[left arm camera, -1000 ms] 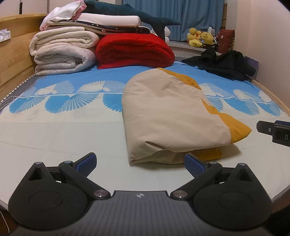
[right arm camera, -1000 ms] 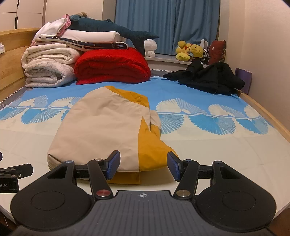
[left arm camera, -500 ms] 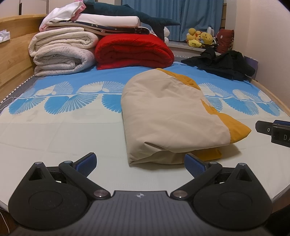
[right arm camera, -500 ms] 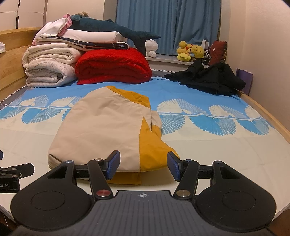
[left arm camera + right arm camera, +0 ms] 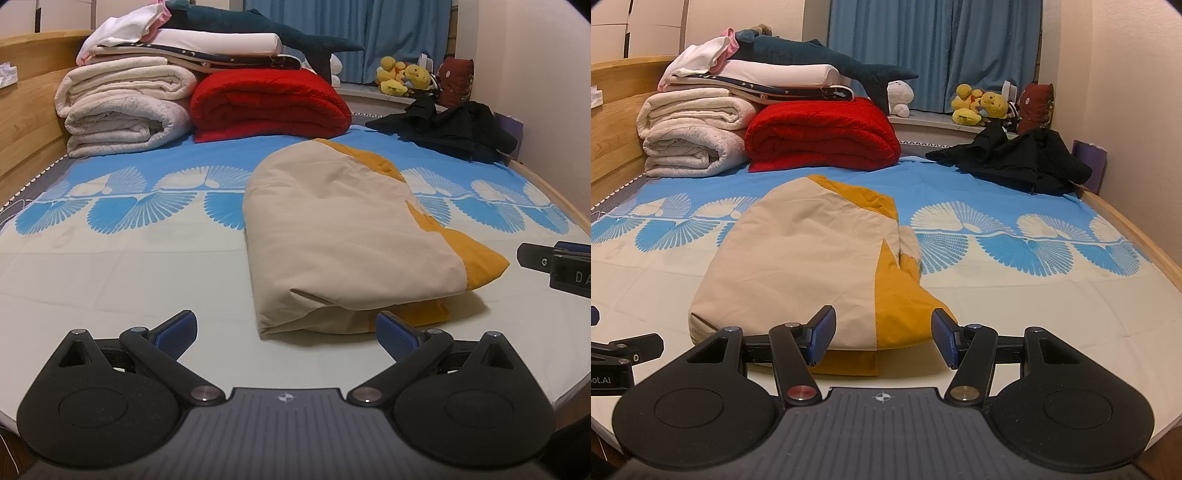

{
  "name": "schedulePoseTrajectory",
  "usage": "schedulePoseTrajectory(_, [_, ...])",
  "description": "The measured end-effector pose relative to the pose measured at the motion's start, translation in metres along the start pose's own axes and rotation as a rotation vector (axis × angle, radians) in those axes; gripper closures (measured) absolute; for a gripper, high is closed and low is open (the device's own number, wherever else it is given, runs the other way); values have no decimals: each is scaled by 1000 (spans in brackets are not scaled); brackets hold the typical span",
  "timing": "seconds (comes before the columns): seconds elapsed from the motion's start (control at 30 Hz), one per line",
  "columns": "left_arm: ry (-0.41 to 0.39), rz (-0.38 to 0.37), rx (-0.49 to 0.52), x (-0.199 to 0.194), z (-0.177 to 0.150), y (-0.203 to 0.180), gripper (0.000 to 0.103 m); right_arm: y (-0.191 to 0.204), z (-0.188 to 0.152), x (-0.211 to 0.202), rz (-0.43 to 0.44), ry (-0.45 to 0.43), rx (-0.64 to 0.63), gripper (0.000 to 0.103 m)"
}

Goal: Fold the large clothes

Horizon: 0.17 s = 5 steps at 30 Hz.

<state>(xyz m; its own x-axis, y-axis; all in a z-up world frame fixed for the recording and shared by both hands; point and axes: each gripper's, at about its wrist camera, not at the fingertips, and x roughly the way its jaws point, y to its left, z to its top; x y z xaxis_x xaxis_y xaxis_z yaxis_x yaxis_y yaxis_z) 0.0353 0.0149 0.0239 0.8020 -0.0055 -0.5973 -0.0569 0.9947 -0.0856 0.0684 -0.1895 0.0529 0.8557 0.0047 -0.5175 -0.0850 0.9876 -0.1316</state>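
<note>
1. We hold the left claw (image 5: 284,328) spread wide and empty, low over the bed (image 5: 110,273), with the beige and mustard garment (image 5: 343,236) lying folded just ahead of it, near the bed's front edge.
2. Our right claw (image 5: 882,338) is likewise released, its blue pads apart before the garment's mustard corner.
3. If we pinch only the top layer, we judge the bundle could spill open; the puffy fabric looks slippery.
4. A grab at the loose mustard flap might drag the whole stack sideways.
5. Left to right we count: two pale folded blankets (image 5: 122,107), one red blanket (image 5: 269,103), one plush shark (image 5: 258,26), one garment in hand's reach, one black heap of clothes (image 5: 454,129).
</note>
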Motion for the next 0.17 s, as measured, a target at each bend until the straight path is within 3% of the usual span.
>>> schedulePoseTrajectory(0.17, [-5, -1, 3, 0, 0, 0, 0, 0, 1, 0, 0, 0, -1, 44])
